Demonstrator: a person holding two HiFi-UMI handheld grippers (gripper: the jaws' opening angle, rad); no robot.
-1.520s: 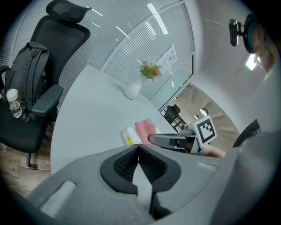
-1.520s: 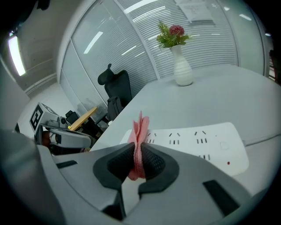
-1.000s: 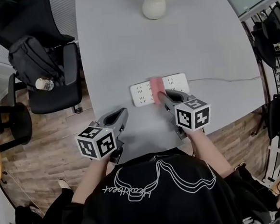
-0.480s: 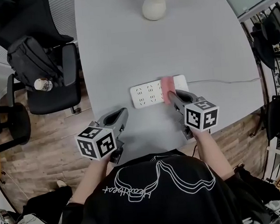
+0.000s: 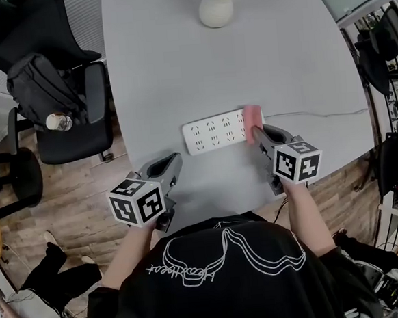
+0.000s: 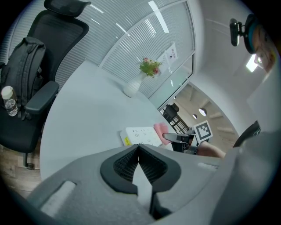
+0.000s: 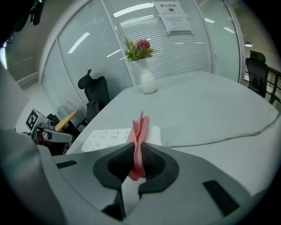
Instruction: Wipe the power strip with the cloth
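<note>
The right tool is clamped tight on the pink cloth, whose folded edge stands up between its jaws. In the head view that cloth sits on the right-hand end of the white power strip. The strip lies at frame centre on the grey tabletop, and a thin cable leaves it towards the right edge. The left tool, lower left in the head view, has its jaws closed together on nothing, well apart from the strip.

A white vase stands at the tabletop's far end. Only the right gripper view shows its pink flower and green sprigs whole; the head view crops them at its top edge. The left gripper view alone shows a yellow label on the strip's end. At upper left of the head view, a black backpack on an office chair carries a bottle in its side pocket.
</note>
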